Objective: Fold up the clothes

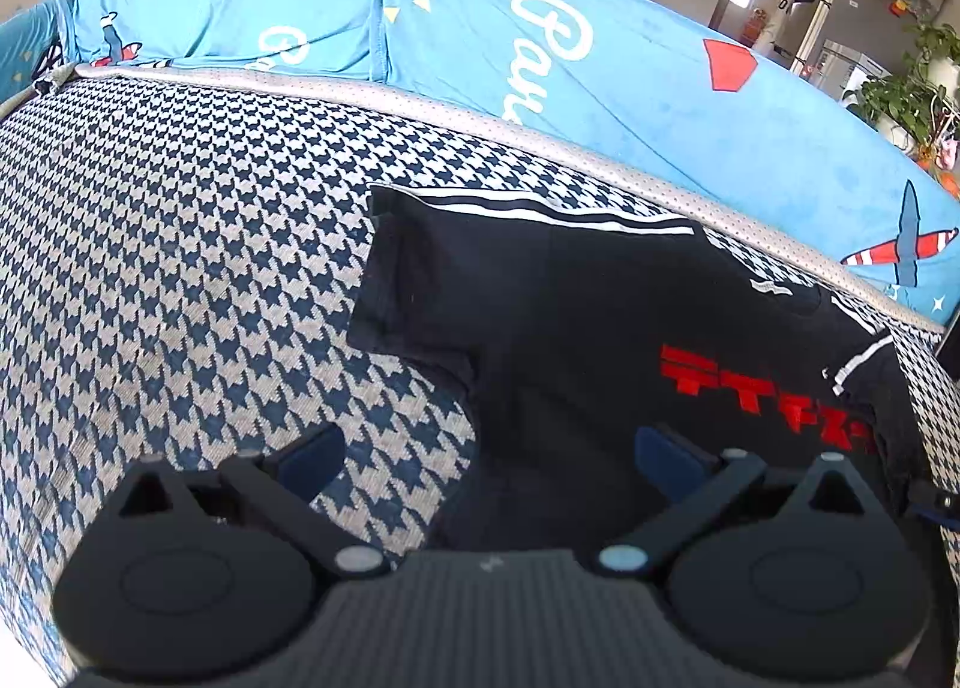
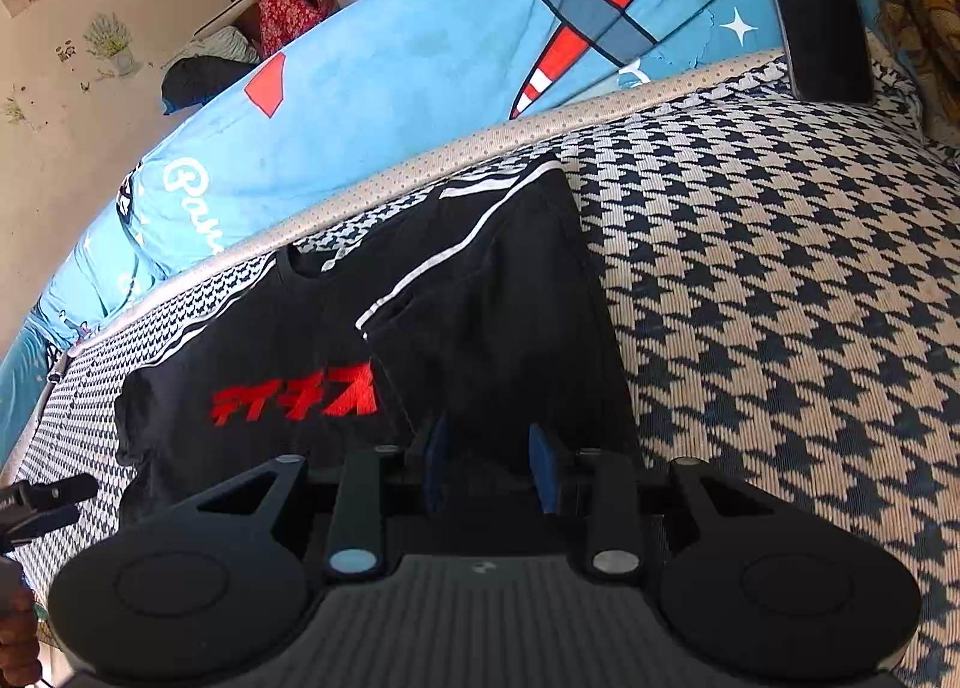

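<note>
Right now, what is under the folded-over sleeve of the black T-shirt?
Under the folded-over sleeve lies the front of the black T-shirt, and the end of its red lettering is covered. The houndstooth cover lies beneath the shirt.

Lower hem of the black T-shirt (image 1: 600,328) hidden behind the left gripper's (image 1: 489,463) body, red lettering (image 2: 294,397) partly covered by the folded-over sleeve (image 2: 480,316), white script on the blue cover (image 1: 600,88) cut short by the mattress edge, hand (image 2: 15,634) cropped at the frame's edge.
</note>
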Demonstrator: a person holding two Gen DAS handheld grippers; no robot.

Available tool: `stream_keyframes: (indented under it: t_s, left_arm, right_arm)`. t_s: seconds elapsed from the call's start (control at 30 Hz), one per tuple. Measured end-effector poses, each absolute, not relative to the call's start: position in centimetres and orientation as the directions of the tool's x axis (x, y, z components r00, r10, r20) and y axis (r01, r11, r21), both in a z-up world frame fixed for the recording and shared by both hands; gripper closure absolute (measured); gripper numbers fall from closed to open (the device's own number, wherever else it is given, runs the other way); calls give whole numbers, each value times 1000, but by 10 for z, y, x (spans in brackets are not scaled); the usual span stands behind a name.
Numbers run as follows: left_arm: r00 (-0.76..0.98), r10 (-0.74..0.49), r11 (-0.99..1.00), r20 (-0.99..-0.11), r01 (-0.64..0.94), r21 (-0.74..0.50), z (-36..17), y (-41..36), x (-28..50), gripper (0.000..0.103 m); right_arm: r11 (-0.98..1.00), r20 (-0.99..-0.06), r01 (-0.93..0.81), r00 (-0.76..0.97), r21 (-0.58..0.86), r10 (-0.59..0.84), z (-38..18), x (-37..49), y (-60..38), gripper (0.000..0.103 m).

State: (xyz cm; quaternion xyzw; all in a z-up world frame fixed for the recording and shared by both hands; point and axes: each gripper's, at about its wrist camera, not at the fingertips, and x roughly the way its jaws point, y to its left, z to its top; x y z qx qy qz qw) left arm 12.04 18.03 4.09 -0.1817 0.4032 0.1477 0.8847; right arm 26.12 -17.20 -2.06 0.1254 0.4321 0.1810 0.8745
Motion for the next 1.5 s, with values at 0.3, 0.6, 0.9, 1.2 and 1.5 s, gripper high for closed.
stream_keyframes:
  t_s: [0.3, 0.6, 0.9, 1.2, 1.5]
  left_arm:
    - [632, 64, 829, -772, -464, -312, 36, 220, 125, 0]
    - [670, 6, 742, -742, -501, -446, 24, 255, 140, 0]
    - [683, 21, 742, -730, -500, -447, 17, 267, 162, 0]
    - [689, 19, 772, -725, -470, -428, 2, 276, 182, 0]
    - [686, 50, 797, -726, -465, -385, -4, 271, 196, 0]
  right_arm:
    - [960, -775, -238, 574, 149, 263, -18, 220, -135, 63]
    - [960, -789, -233, 555, 156, 263, -15, 205, -98, 52]
    - [948, -794, -301, 548, 106, 263, -20, 205, -70, 47]
    - [943, -797, -318, 543, 96, 264, -21, 205, -67, 43]
    - [937, -798, -338, 537, 94, 273, -22, 204, -66, 40]
